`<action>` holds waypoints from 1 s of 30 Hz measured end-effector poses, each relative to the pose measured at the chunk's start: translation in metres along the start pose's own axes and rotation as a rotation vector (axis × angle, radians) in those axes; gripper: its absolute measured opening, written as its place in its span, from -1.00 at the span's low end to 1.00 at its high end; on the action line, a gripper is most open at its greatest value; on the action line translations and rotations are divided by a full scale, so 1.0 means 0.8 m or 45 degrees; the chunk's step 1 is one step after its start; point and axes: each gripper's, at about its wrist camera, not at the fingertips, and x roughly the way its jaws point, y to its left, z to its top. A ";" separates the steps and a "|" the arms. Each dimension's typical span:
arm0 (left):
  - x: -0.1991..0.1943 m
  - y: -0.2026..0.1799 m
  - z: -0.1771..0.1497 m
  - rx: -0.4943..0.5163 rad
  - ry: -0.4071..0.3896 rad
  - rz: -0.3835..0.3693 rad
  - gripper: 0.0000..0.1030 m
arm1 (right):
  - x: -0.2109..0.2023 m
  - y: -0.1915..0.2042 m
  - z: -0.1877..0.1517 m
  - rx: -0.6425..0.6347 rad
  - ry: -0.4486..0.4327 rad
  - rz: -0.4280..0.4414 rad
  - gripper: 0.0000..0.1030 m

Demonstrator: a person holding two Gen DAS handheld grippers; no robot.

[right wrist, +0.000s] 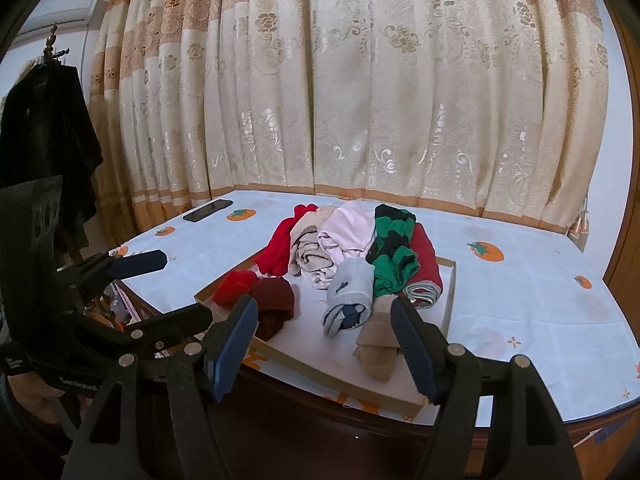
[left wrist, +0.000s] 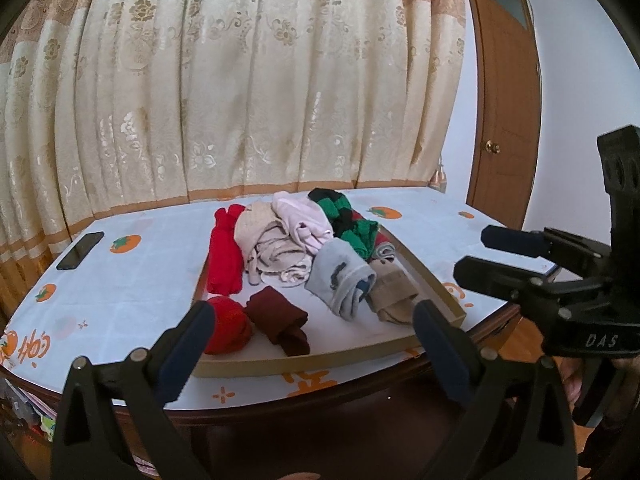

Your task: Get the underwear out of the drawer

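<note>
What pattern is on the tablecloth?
White tablecloth printed with orange persimmon-like fruits; clearest in the right wrist view.

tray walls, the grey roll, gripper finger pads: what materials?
Tray: looks like plain tan cardboard, matte, with thin, flat walls.
Grey roll: soft knit fabric, likely cotton jersey; it creases and holds a rolled shape.
Left gripper fingers: black rigid plastic with dark blue pads, ribbed, probably rubber or foam.
Right gripper fingers look the same.

A cream and gold floral curtain hangs behind the counter, which wears a white persimmon-print cloth. A wooden door stands right; dark clothing hangs left.
</note>
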 end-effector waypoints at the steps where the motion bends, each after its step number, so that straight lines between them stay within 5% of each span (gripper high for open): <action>1: 0.000 0.000 0.000 0.002 0.002 -0.001 0.97 | 0.000 0.001 0.000 -0.002 0.000 -0.002 0.38; 30: 0.005 0.006 0.000 0.007 0.016 0.029 1.00 | 0.002 0.000 0.001 0.000 0.009 0.010 0.38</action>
